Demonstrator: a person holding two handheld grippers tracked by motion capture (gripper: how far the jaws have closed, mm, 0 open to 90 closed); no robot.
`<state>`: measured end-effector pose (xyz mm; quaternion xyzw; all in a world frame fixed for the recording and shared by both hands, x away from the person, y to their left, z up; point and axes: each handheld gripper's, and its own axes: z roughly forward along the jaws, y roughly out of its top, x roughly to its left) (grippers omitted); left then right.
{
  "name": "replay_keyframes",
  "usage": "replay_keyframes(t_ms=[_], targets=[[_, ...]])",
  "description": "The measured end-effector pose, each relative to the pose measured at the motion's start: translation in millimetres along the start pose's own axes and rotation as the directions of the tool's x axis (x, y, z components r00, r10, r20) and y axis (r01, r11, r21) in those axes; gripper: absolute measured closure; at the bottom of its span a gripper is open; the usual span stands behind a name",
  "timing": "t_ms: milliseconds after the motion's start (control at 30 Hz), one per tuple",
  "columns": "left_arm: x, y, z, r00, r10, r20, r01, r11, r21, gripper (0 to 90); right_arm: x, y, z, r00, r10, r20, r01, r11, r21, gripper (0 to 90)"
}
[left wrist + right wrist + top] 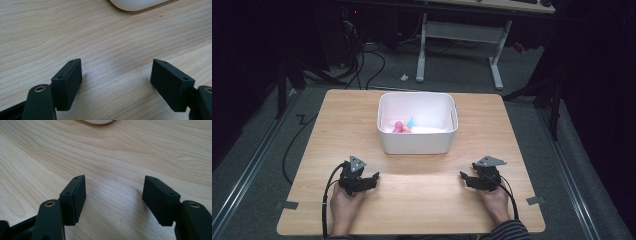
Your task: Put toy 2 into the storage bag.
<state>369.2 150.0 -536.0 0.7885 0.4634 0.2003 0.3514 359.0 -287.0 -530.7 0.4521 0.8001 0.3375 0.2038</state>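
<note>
Resting on a grey floor (257,145), the light wood surface (417,200) sits in a dark room. A white-legged desk (462,35) stands beyond it at 12 o'clock, with black cables (372,65) on the floor toward 11 o'clock. Grey tape tabs (286,205) mark the near corners of the surface.

A white bin (417,142) stands on the surface, toward 12 o'clock from its centre. Inside it, against the near wall, lie a pink toy (398,127) and a small blue-and-orange piece (409,122), touching each other; their exact shapes cannot be told.

The left tongs (373,178) rest low over the surface at 7 o'clock from the bin, held in a hand (346,202). The jaws stand released, with bare wood between them. The right tongs (463,177) rest at 5 o'clock from the bin, also in a hand (494,200). These jaws stand released too, grasping nothing. Both tongs point inward and sit well apart from the bin.
</note>
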Motion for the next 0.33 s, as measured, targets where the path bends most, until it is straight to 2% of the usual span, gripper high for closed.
replay_keyframes(t_ms=[333], targets=[[0.0,0.0,0.0,1.0,0.0,0.0,0.0,1.0,0.0,25.6,0.1,0.5,0.5,1.0,-0.002,-0.003,0.002,1.0,0.003,34.0]])
